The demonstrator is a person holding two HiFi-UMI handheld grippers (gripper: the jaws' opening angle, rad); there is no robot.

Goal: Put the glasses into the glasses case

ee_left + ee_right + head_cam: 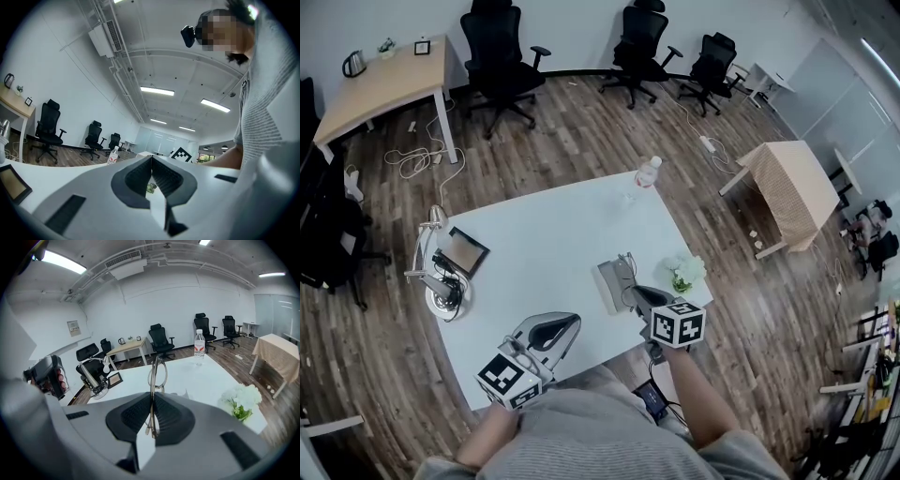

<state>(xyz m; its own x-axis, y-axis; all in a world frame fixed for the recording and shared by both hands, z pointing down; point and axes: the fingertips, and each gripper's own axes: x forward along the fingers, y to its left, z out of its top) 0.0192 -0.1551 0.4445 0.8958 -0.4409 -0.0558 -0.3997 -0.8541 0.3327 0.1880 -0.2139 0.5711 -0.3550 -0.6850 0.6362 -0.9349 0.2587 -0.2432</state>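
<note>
The thin metal-rimmed glasses [157, 373] stand edge-on between the jaws of my right gripper [152, 399], which is shut on them. In the head view that gripper [634, 292] points down and away at the table's near right. The glasses [625, 266] hang over the open grey glasses case [607, 286] lying just ahead of it. My left gripper [567, 328] rests level at the table's near edge, a little left of the case. Its pads [140, 176] meet at the tips with nothing between them, so the left gripper [151, 160] is shut.
A water bottle [648, 172] stands at the white table's [544, 234] far edge. White flowers [686, 273] sit right of the case. A desk lamp [439, 281] and a framed picture [462, 250] occupy the left side. Office chairs [497, 56] and other tables stand beyond.
</note>
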